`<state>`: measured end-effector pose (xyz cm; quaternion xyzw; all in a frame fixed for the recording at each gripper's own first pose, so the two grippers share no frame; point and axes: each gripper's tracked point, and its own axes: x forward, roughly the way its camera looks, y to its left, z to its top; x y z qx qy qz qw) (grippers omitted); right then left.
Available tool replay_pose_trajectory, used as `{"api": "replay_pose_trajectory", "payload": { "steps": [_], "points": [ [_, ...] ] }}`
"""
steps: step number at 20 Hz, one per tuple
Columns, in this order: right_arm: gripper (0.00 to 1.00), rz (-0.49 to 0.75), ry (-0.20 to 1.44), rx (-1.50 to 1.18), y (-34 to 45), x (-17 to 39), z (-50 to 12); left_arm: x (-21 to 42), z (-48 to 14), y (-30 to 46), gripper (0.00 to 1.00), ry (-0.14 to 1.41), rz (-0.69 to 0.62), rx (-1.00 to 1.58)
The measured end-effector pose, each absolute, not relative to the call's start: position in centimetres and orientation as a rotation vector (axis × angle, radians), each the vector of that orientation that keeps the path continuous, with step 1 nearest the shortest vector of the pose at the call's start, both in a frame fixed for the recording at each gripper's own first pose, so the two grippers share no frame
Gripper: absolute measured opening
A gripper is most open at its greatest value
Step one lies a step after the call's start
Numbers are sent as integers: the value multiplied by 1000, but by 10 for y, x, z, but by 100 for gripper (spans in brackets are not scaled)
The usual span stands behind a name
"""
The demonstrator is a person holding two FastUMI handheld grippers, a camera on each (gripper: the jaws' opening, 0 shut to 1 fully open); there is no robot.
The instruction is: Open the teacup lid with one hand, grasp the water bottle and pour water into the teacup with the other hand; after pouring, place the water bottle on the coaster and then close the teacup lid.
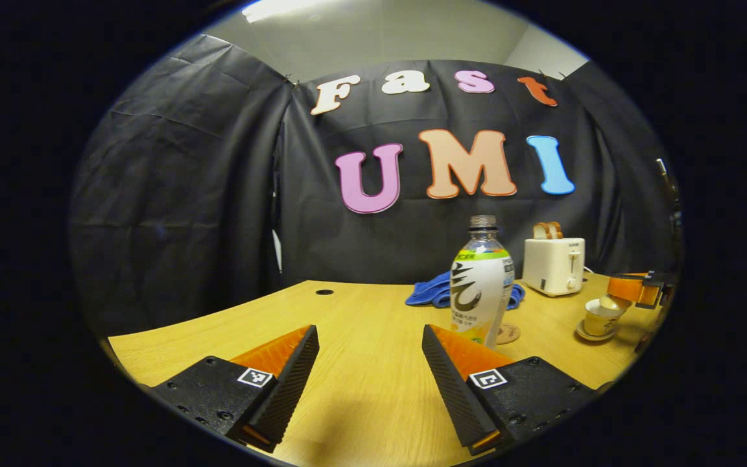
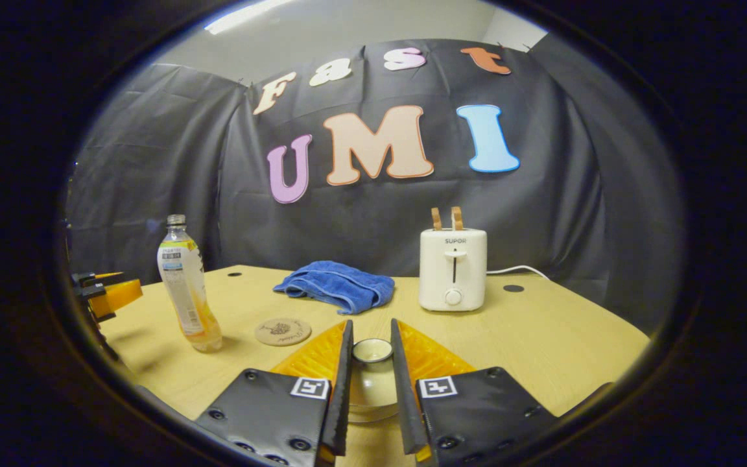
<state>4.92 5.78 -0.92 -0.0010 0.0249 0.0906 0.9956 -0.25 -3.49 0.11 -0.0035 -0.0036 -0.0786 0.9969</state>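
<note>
Black-padded fingers of the right gripper (image 2: 371, 344) clamp the teacup lid (image 2: 372, 351) by its knob, the teacup (image 2: 371, 392) between them below; the left gripper (image 1: 370, 344) gapes wide over bare table (image 1: 360, 311). Just ahead to its right stands the water bottle (image 1: 481, 282), uncapped, the coaster (image 1: 508, 333) just beside it; blue cloth (image 2: 336, 285) and toaster (image 2: 452, 269) sit farther back.

Both views are taken low over the table (image 1: 360, 311), facing the far wall; the bottle (image 1: 481, 282), toaster (image 2: 452, 269) and towel (image 2: 336, 285) are shared.
</note>
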Motion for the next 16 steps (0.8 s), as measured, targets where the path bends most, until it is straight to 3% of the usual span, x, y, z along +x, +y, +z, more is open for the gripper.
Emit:
{"api": "replay_pose_trajectory", "payload": {
  "steps": [7, 12, 13, 16],
  "points": [
    [35, 158, 16, 3, 44, 33, -3, -10, 2, -76, 93, -9, -392, -11],
    [36, 130, 16, 5, 30, 27, -3, 2, -3, -106, 92, 22, -464, -9],
    [30, 120, 14, 3, 25, 29, -3, 7, -6, -110, 92, 38, -465, -7],
    [30, 112, 15, 2, 18, 21, -1, 20, -11, -121, 93, 72, -464, 0]
  ]
}}
